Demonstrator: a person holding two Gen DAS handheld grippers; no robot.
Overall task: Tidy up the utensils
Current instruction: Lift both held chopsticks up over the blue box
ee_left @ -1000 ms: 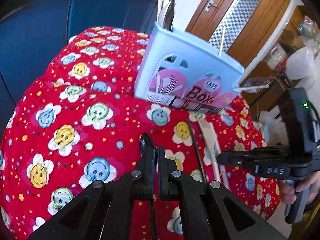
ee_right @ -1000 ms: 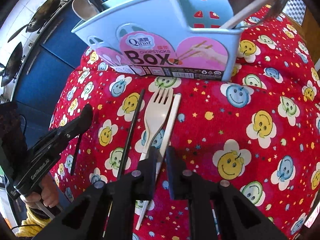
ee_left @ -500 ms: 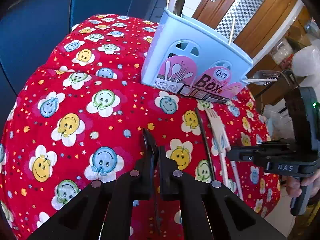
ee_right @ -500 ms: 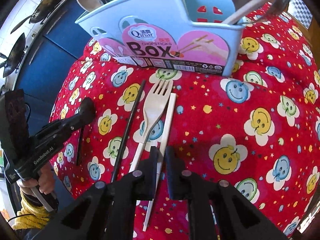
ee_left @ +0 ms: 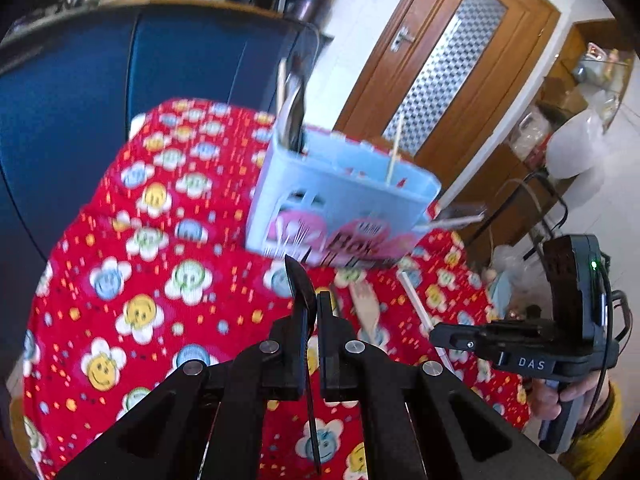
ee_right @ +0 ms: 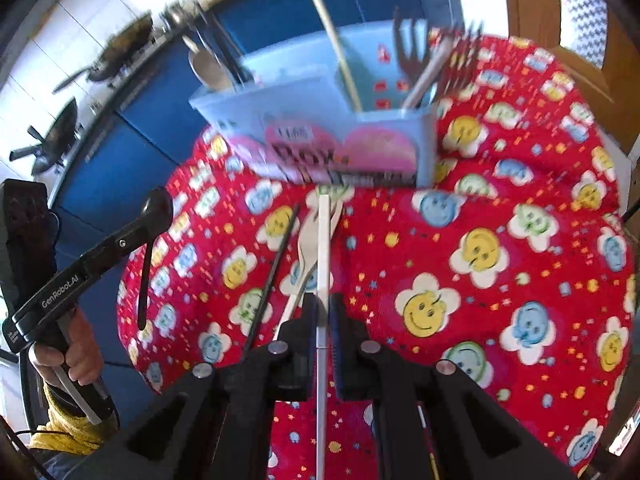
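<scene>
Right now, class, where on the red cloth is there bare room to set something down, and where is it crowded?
Free: the wide stretch of cloth to the right of the white stick, below the blue box. Also free: the cloth to the left of the box in the left view. Crowded: the strip in front of the box, where the pale fork and black chopstick lie.

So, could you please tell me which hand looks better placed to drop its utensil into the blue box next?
Probably the right gripper: its white stick points straight at the blue box. The left gripper, holding a black spoon, sits slightly off to one side.
</scene>
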